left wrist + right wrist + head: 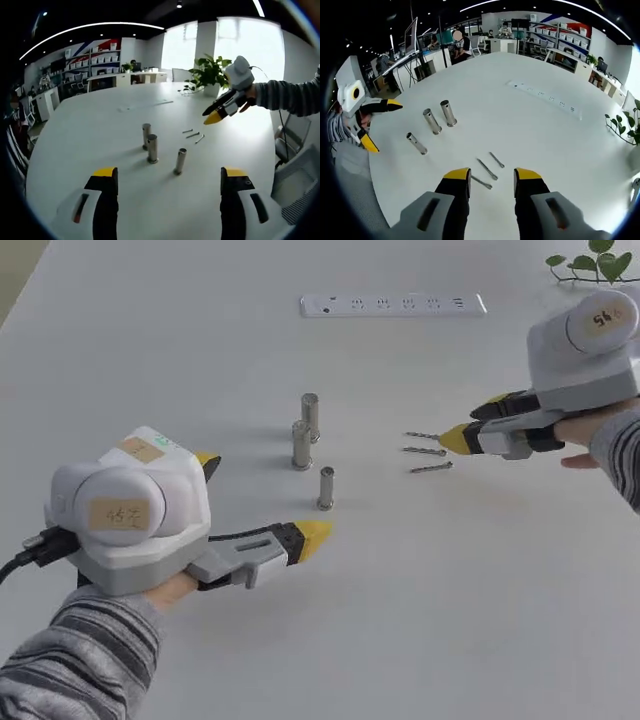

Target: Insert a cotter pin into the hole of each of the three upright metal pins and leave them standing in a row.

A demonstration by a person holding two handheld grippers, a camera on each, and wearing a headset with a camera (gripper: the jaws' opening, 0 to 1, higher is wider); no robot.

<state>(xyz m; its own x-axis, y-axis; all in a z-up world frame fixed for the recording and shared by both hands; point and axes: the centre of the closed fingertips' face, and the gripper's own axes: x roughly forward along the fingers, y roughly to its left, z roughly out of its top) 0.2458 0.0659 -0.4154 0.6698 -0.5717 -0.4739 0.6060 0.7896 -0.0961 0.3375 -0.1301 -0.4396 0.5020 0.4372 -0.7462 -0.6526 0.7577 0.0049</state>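
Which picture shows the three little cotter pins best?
The right gripper view: the three cotter pins lie close, just ahead of the right claw. The head view shows them smaller, beside that claw's yellow tip. The left gripper view shows them tiny, beyond the upright metal pins.

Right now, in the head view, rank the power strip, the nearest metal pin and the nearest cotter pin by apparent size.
1. power strip: clearly largest, though farthest away.
2. nearest metal pin: upright and thick.
3. nearest cotter pin: about as long as that pin is tall, but far thinner, so smallest overall.
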